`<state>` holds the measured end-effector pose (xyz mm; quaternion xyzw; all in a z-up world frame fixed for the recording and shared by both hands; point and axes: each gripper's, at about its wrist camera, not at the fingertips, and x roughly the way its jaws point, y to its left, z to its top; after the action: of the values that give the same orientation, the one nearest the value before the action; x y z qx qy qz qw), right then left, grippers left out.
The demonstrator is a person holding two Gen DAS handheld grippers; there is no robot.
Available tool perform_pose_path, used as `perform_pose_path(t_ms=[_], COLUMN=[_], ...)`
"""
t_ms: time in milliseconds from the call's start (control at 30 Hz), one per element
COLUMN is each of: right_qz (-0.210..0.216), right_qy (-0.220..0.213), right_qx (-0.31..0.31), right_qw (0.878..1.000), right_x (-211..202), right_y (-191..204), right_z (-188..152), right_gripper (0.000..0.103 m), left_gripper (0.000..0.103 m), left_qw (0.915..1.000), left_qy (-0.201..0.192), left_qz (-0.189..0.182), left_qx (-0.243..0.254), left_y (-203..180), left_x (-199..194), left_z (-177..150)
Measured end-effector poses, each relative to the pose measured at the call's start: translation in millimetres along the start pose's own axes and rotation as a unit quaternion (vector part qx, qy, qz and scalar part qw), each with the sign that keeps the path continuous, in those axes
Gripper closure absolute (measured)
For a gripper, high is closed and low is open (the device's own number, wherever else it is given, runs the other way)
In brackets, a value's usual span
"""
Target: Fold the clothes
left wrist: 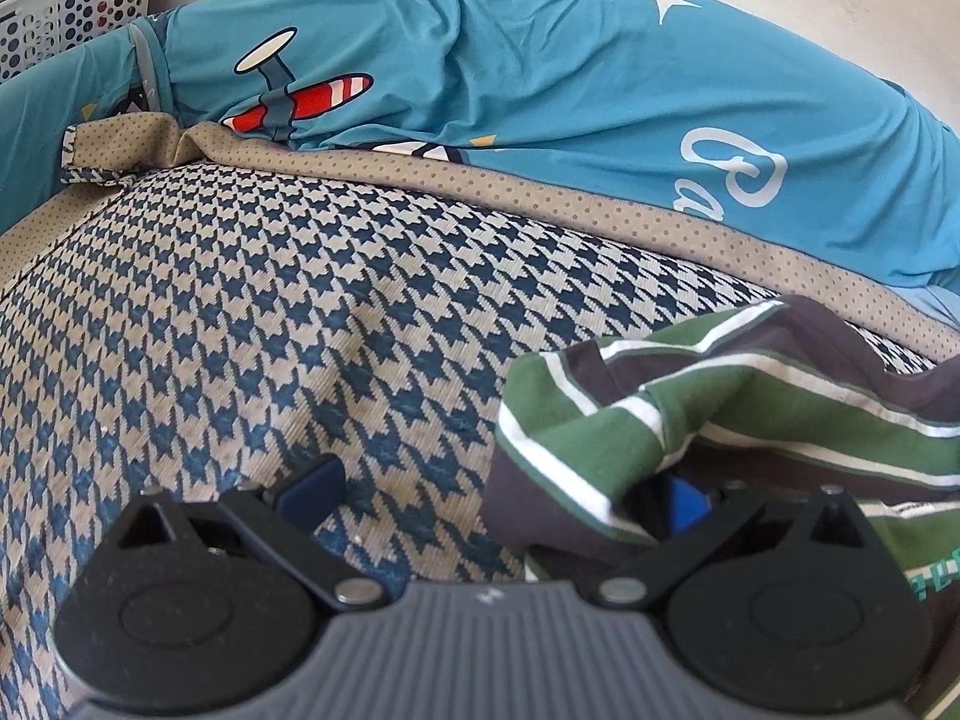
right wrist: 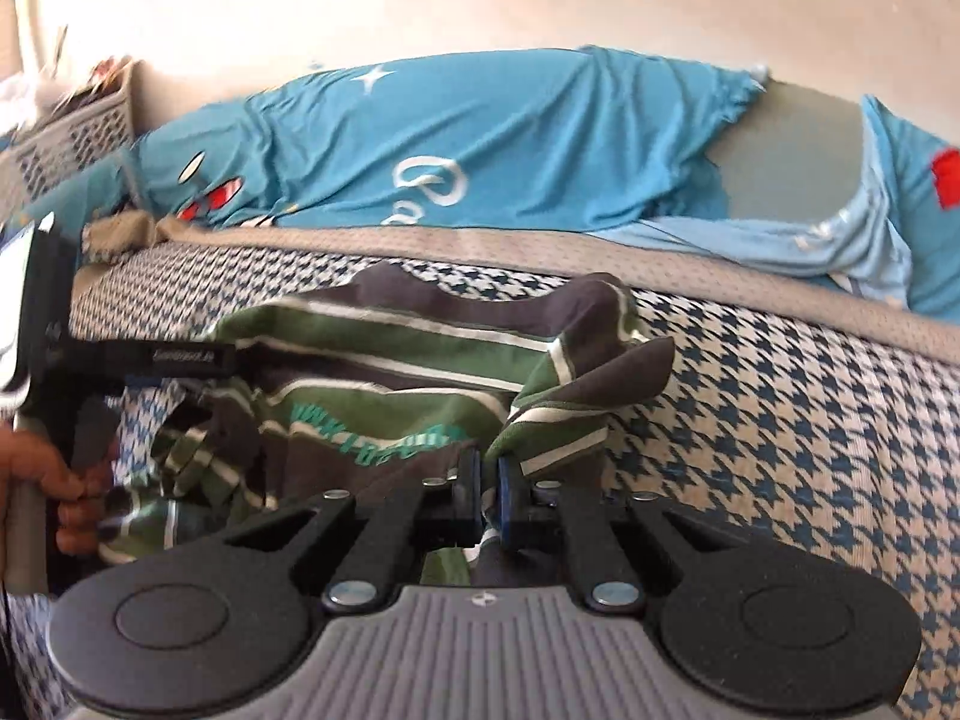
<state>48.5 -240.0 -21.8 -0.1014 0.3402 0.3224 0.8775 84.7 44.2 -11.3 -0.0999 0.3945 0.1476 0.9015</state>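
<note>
Houndstooth bedcover (left wrist: 240,312); right gripper (right wrist: 489,480) fingers pinch striped shirt (right wrist: 384,360); left gripper (left wrist: 498,480) spread.

A home bedroom: houndstooth bedcover (left wrist: 240,312), cartoon-print blue sheet (left wrist: 540,90), laundry basket (left wrist: 66,6).

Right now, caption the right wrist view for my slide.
Right tongs shut on the striped shirt over the houndstooth bedcover.
</note>
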Motion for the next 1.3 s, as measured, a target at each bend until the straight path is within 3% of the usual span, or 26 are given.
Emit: perform_pose_path(t_ms=[133, 300, 367, 467, 533, 767, 1000, 1167, 1300], right_qz=[-0.006, -0.027, -0.012, 0.061, 0.078, 0.039, -0.001, 0.009, 0.013], right_qy=[0.011, 0.012, 0.013, 0.021, 0.018, 0.0, -0.01, 0.018, 0.029], right_qx=[-0.081, -0.175, -0.164, -0.1, -0.076, -0.001, 0.082, 0.155, 0.178], right_qw=[0.997, 0.984, 0.986, 0.993, 0.994, 0.999, 0.997, 0.988, 0.984], right_x=[8.7, 15.1, 10.9, 1.3, -5.6, -23.3, -36.0, -26.0, -17.0], right_y=[36.4, 65.4, 62.9, 48.7, 42.5, -7.4, -57.9, -81.7, -83.2], right_z=[-13.8, -27.9, -23.5, -10.7, -5.1, 11.1, 16.1, 9.9, 3.6], right_gripper=[0.095, 0.086, 0.084, 0.083, 0.081, 0.08, 0.078, 0.067, 0.046], left_gripper=[0.0, 0.0, 0.0, 0.0, 0.0, 0.0, 0.0, 0.0, 0.0], left_qw=[1.0, 1.0, 1.0, 1.0, 1.0, 1.0, 1.0, 1.0, 0.9999], left_qy=[0.001, 0.002, 0.002, 0.003, 0.003, 0.004, 0.003, 0.003, 0.003], left_qz=[0.001, 0.0, -0.001, -0.001, -0.002, -0.003, -0.002, -0.001, -0.001], left_qx=[0.007, 0.007, 0.007, 0.008, 0.008, 0.007, 0.009, 0.01, 0.01], left_y=[-2.7, -2.7, -2.7, -2.7, -2.4, -2.2, -2.7, -4.1, -4.0], left_x=[0.2, 0.1, 0.0, -0.2, -0.3, -0.6, -0.1, 0.4, 0.3], left_z=[-1.8, -2.0, -1.8, -1.6, -1.5, -1.3, -1.7, -1.9, -2.0])
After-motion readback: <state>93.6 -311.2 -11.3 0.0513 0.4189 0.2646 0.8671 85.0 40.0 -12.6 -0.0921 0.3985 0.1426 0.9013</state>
